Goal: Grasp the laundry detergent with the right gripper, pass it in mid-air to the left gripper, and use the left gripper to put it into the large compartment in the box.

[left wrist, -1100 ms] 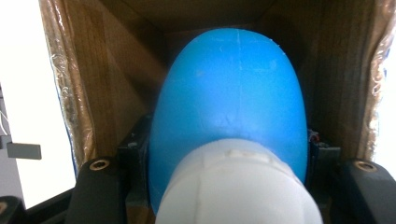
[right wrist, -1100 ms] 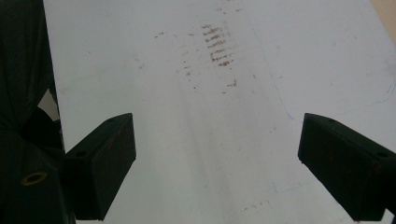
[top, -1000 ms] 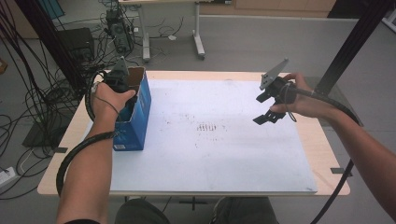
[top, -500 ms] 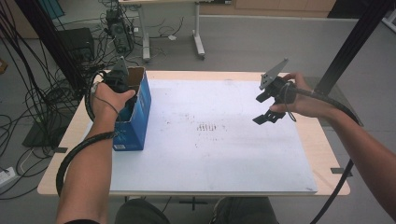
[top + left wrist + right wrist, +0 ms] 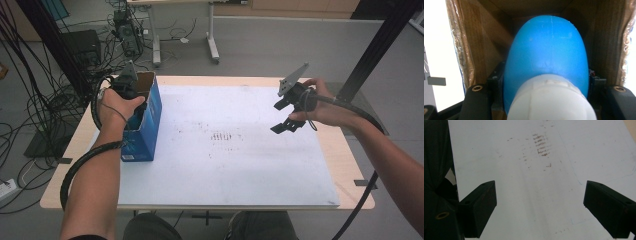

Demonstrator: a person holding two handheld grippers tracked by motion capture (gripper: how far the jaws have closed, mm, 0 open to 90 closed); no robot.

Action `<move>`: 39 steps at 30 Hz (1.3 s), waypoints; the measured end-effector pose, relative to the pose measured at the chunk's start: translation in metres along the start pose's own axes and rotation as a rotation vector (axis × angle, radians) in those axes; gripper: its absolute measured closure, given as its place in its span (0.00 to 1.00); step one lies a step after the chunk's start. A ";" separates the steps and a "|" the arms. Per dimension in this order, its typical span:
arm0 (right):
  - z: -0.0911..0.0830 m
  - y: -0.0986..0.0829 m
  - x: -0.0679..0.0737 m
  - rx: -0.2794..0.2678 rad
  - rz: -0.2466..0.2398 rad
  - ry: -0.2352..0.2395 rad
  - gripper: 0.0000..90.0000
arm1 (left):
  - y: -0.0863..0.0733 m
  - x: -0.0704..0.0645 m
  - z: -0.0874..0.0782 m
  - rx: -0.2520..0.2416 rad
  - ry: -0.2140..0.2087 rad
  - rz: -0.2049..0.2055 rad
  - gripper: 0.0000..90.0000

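left gripper view: blue bottle (image 5: 546, 50), no readable label.

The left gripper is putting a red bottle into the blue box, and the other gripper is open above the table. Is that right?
Not quite: the bottle is blue with a white cap, not red, as the left gripper view shows. The rest holds: the left gripper grips it inside the blue box, and the right gripper is open above the table.
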State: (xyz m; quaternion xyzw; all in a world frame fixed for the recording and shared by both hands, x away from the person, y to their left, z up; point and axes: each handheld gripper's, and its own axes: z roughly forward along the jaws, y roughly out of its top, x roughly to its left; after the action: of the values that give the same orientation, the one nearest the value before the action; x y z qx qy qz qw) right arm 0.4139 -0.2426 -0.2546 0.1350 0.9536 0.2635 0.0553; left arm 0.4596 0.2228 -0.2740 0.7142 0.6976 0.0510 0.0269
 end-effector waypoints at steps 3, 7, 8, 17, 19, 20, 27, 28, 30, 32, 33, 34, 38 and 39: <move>0.000 -0.001 0.000 0.003 0.003 0.000 0.13 | 0.000 0.000 0.000 0.001 0.000 0.001 0.41; 0.000 -0.001 0.000 0.002 0.002 -0.001 0.13 | 0.000 0.000 0.000 -0.001 0.000 0.000 0.41; 0.000 -0.001 0.000 0.001 0.004 -0.002 0.13 | 0.000 0.000 0.000 -0.002 0.000 0.001 0.41; 0.000 0.001 0.001 -0.002 -0.001 -0.003 0.13 | 0.000 0.000 0.000 -0.001 0.000 0.001 0.41; 0.000 0.001 0.001 -0.002 -0.001 -0.004 0.13 | 0.000 0.000 0.000 -0.001 0.000 0.000 0.41; -0.001 0.001 0.001 -0.002 -0.001 -0.004 0.13 | 0.000 0.001 0.000 -0.001 -0.001 0.000 0.41; -0.001 0.001 0.001 -0.003 0.001 -0.005 0.13 | 0.000 0.000 0.000 0.000 0.000 0.002 0.41; -0.001 0.001 0.001 -0.002 -0.001 -0.004 0.13 | 0.000 0.000 0.000 0.000 0.000 0.003 0.41; 0.000 0.001 0.001 -0.002 0.000 -0.002 0.13 | 0.000 0.000 0.000 -0.001 0.000 0.002 0.41; 0.000 0.001 0.001 -0.003 -0.002 -0.002 0.13 | 0.000 0.001 0.000 0.001 -0.001 0.002 0.41; 0.001 0.001 0.001 -0.003 -0.003 -0.001 0.13 | 0.000 0.001 0.000 0.001 -0.001 0.002 0.41; 0.001 0.002 0.001 -0.003 -0.003 0.000 0.13 | 0.000 0.001 0.000 0.000 -0.001 0.003 0.41; 0.002 0.002 0.002 -0.005 -0.002 0.002 0.13 | -0.001 0.001 0.000 -0.001 -0.003 0.003 0.41; 0.002 0.002 0.002 -0.004 -0.002 0.001 0.13 | -0.001 0.001 0.000 -0.003 -0.005 0.002 0.41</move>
State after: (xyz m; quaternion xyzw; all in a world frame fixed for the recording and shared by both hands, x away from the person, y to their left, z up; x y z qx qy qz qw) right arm 0.4130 -0.2399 -0.2550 0.1340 0.9531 0.2657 0.0552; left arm 0.4585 0.2239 -0.2739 0.7151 0.6966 0.0501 0.0296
